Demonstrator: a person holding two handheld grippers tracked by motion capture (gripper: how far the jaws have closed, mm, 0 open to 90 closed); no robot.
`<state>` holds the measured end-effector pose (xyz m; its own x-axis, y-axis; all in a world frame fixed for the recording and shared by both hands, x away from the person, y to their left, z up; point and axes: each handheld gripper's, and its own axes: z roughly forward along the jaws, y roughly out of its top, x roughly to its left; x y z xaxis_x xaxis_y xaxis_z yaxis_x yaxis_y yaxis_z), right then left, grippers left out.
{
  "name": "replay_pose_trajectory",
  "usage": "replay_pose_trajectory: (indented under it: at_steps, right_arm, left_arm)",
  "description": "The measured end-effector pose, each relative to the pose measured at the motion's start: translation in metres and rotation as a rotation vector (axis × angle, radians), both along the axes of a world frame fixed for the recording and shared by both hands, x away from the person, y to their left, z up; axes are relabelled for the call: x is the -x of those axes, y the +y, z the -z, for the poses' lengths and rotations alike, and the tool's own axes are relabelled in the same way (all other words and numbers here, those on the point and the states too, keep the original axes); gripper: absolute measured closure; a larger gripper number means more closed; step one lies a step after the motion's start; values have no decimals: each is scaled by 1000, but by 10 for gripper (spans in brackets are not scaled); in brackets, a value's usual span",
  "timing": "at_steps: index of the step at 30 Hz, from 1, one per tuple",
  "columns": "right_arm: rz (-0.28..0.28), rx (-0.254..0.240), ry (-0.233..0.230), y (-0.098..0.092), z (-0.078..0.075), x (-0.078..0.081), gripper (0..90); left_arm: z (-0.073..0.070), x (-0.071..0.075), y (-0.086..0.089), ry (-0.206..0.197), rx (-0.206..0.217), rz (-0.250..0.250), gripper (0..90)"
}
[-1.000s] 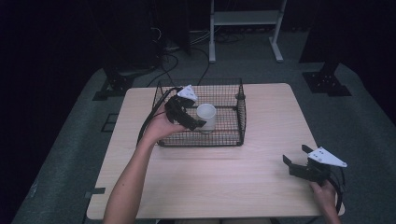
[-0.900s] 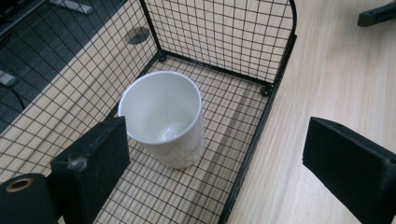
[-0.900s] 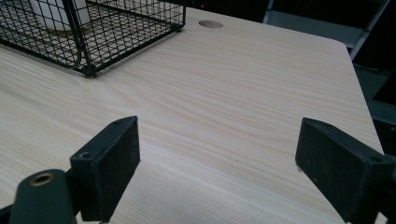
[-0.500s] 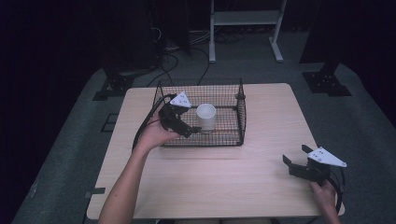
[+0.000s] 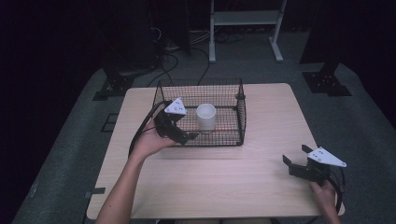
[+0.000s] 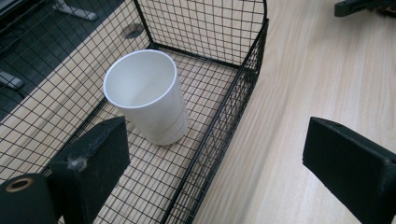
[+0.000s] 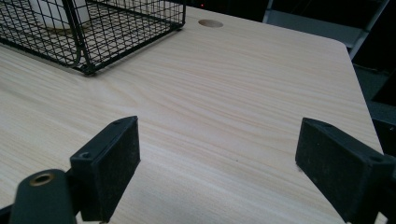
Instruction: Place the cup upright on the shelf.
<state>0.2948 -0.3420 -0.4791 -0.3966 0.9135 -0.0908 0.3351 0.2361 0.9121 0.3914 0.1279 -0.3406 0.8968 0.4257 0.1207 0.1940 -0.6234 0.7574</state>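
1 white paper cup [image 6: 147, 100], upright, empty, in wire basket [image 6: 219, 135].

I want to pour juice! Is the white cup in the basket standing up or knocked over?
Standing up. The white cup sits on its base on the wire basket floor, its round mouth facing up, and it looks empty inside.

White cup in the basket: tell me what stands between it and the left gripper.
The wire basket's near wall partly does: the left gripper straddles it, one jaw over the basket floor, the other over the table. The white cup stands upright beyond, untouched; jaws open.
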Motion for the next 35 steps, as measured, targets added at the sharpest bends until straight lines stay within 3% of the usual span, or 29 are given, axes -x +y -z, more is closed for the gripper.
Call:
replay_pose_trajectory:
  at_steps: [23, 30, 35]
  right_arm:
    - [1, 2, 2, 0, 0, 0, 131]
    - [0, 2, 3, 0, 0, 0, 131]
    - [0, -1, 4, 0, 0, 0, 131]
  left_arm:
    - [19, 34, 18, -3, 13, -16, 66]
    - [26, 40, 22, 5, 29, -17, 66]
    - [34, 54, 25, -5, 51, -20, 65]
